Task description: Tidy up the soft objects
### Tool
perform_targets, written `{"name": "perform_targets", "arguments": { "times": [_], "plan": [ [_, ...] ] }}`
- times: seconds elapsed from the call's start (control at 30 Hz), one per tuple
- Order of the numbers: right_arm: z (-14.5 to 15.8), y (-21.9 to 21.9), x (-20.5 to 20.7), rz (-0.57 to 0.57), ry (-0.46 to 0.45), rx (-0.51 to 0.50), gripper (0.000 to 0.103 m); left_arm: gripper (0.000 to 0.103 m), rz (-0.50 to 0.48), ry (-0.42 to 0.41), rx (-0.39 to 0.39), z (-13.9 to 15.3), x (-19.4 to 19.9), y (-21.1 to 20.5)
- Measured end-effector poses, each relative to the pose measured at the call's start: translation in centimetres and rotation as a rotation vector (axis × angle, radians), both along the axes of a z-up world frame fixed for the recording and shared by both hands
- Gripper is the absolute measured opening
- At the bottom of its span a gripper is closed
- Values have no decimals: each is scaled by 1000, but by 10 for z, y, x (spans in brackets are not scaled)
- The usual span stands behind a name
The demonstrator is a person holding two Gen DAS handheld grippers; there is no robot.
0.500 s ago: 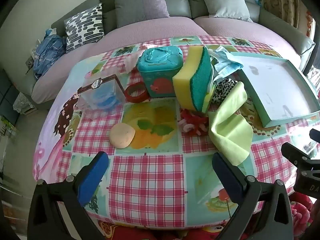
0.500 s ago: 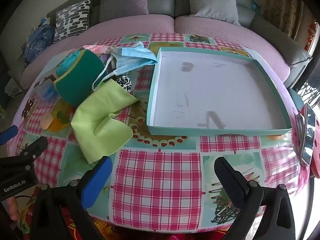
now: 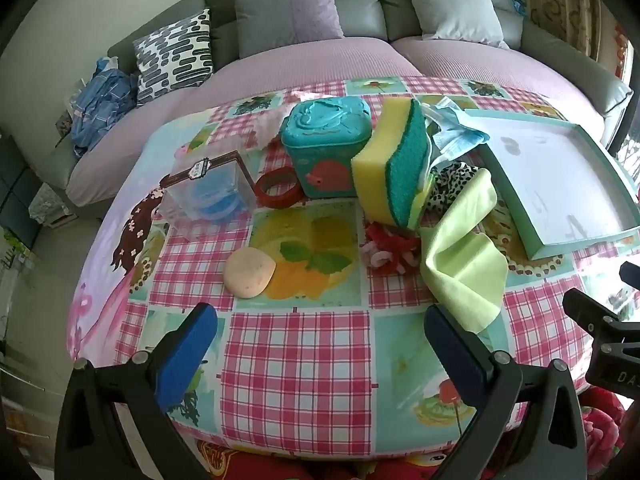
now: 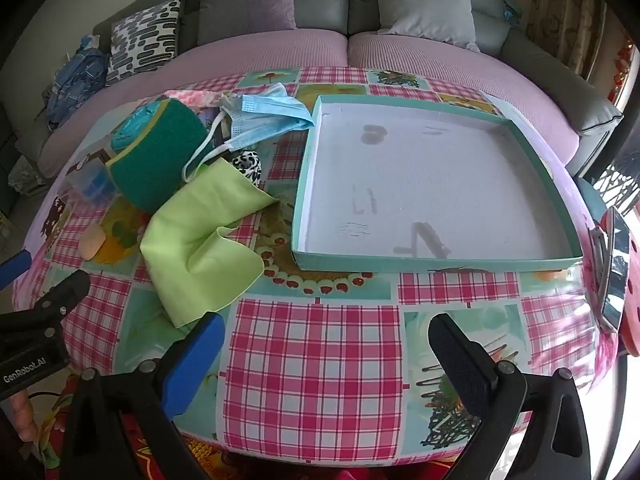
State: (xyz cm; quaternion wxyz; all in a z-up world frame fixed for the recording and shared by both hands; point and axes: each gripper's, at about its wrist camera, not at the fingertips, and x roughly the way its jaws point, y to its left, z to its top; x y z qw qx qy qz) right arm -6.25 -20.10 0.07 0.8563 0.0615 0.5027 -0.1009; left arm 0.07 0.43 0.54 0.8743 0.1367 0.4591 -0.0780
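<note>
A round table carries a pile of soft things: a yellow-green sponge (image 3: 394,168) standing on edge, a lime cloth (image 3: 466,252), a red-white scrunchie (image 3: 390,250), a leopard scrunchie (image 3: 450,184), a blue face mask (image 4: 260,124) and a beige puff (image 3: 249,273). An empty teal tray (image 4: 434,258) lies to the right. My left gripper (image 3: 320,344) hangs open over the near table edge, nothing between its pads. My right gripper (image 4: 326,346) is open too, in front of the tray, its left fingertip (image 4: 200,344) by the cloth's corner (image 4: 200,240).
A teal lidded box (image 3: 326,148), a clear plastic box (image 3: 208,192) and a red ring (image 3: 278,189) stand behind the pile. A grey sofa (image 3: 320,56) with cushions curves behind the table. A red object (image 4: 616,276) sits at the table's right edge.
</note>
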Motion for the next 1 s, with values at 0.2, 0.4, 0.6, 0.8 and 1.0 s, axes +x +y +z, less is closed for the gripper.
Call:
{"name": "perform_targets", "arguments": {
  "times": [0.2, 0.4, 0.6, 0.8, 1.0],
  "plan": [
    [0, 0, 0, 0, 0, -2, 103, 103, 11, -8, 4, -1, -2, -1],
    [0, 0, 0, 0, 1, -3, 103, 103, 14, -10, 8, 0, -2, -2],
    [-1, 0, 0, 0, 2, -3, 103, 103, 17, -9, 9, -1, -2, -2],
    [-2, 0, 0, 0, 3, -4, 103, 103, 22, -5, 8, -3, -1, -1],
    [-2, 1, 1, 0, 3, -6, 103, 103, 24, -5, 8, -3, -1, -1]
  ]
}}
